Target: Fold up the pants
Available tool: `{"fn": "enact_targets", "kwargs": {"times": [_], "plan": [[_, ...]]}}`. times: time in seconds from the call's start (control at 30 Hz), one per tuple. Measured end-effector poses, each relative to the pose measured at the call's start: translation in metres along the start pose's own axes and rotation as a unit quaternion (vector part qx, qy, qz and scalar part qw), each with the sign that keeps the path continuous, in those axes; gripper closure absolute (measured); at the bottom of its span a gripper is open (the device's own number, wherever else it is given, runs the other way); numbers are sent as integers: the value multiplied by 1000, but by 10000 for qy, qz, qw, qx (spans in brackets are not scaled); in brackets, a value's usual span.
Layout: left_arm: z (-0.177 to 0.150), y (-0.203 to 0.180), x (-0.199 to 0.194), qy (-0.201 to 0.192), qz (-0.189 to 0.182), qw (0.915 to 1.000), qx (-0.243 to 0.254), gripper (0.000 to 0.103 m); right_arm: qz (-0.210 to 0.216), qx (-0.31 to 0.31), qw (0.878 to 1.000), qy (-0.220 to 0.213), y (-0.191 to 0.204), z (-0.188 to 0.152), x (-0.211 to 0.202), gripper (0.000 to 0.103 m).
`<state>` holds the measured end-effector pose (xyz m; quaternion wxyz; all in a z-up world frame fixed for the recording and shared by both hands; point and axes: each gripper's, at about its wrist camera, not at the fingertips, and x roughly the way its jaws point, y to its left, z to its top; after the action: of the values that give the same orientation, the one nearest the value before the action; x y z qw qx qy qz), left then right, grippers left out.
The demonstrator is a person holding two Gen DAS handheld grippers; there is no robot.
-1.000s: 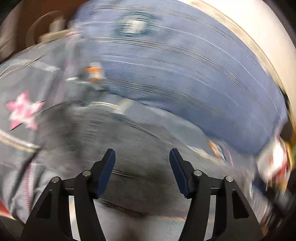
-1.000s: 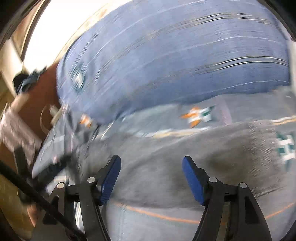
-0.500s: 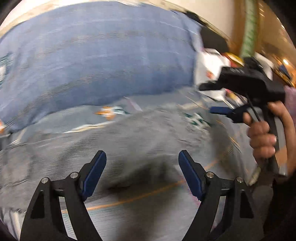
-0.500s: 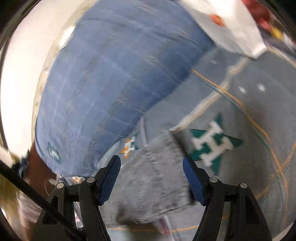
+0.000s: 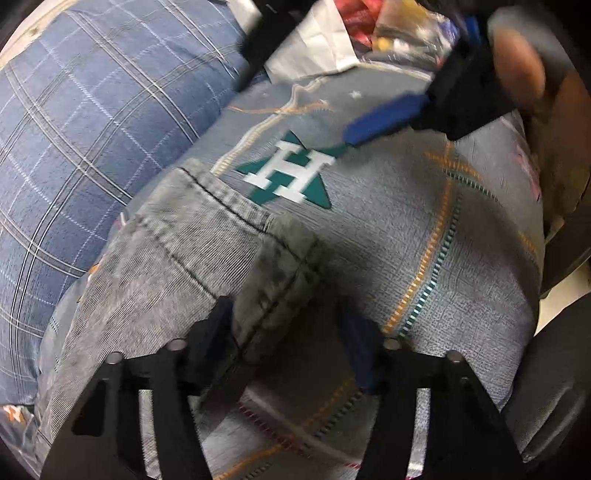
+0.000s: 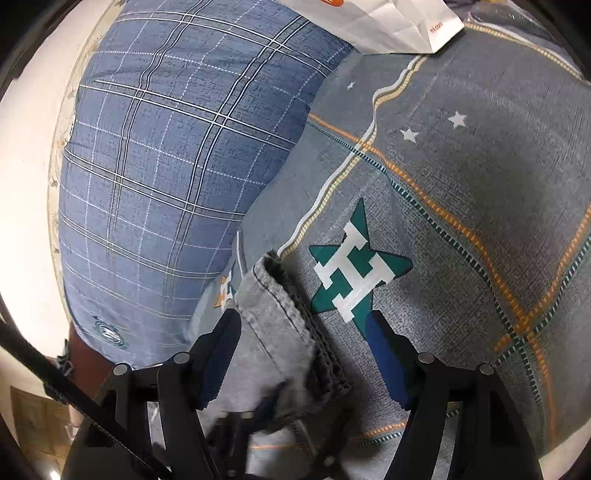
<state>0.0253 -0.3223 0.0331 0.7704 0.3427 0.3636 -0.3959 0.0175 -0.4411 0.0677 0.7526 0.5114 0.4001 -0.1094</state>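
Note:
Grey denim pants [image 5: 192, 258] lie on a grey bedsheet [image 5: 443, 229] printed with a teal star and a white H. My left gripper [image 5: 288, 332] is open, its fingers astride the darker hem corner of the pants. In the right wrist view the hem end of the pants [image 6: 280, 317] lies between the fingers of my open right gripper [image 6: 303, 350]. The right gripper also shows at the top right of the left wrist view [image 5: 391, 118], above the sheet.
A blue plaid pillow [image 6: 177, 147] lies to the left of the pants, against a white wall. A white paper bag [image 6: 388, 22] and colourful clutter [image 5: 388, 22] sit at the far end of the bed. The bed edge is at the right [image 5: 532, 295].
Both grippers swung right along the pants to the hem end. The right gripper moved forward over the hem. Both stayed open.

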Motion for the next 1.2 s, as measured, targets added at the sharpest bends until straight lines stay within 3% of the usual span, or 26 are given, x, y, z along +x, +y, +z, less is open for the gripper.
{"fn": "enact_targets", "kwargs": {"times": [0.17, 0.23, 0.27, 0.37, 0.5, 0.63, 0.7, 0.8, 0.83, 1.03, 1.1, 1.2], "plan": [[5, 15, 8, 18, -152, 9986, -512, 55, 109, 213, 9997, 18, -12, 3, -2, 31], [4, 18, 5, 40, 47, 9985, -545, 88, 179, 335, 9992, 119, -18, 4, 2, 31], [4, 20, 3, 62, 85, 9983, -571, 89, 218, 382, 9989, 178, -20, 4, 5, 31], [-1, 37, -8, -68, -337, 9923, -1190, 89, 401, 487, 9968, 487, -21, 4, 22, 31], [-8, 58, -23, -195, -864, 9765, -1967, 89, 750, 564, 9906, 998, -13, -2, 50, 31], [-11, 66, -29, -228, -1109, 9676, -2259, 89, 821, 516, 9867, 1307, -2, -11, 74, 31], [-13, 68, -31, -217, -1222, 9645, -2333, 89, 669, 422, 9884, 1293, 2, -15, 77, 43], [-15, 72, -32, -203, -1438, 9581, -2468, 89, 674, 202, 9904, 1187, 12, -16, 77, 76], [-15, 76, -34, -234, -1510, 9552, -2534, 89, 659, 98, 9922, 1051, 18, -17, 72, 79], [-27, 110, -82, -731, -1793, 9299, -3127, 90, 1108, -1325, 9841, 424, 91, -41, 38, 82], [-39, 120, -97, -862, -1831, 9231, -3271, 90, 1429, -1843, 9722, 232, 118, -63, 30, 82], [-69, 140, -118, -1084, -1824, 9083, -3606, 90, 1872, -2215, 9566, 289, 145, -90, 39, 82]]}}
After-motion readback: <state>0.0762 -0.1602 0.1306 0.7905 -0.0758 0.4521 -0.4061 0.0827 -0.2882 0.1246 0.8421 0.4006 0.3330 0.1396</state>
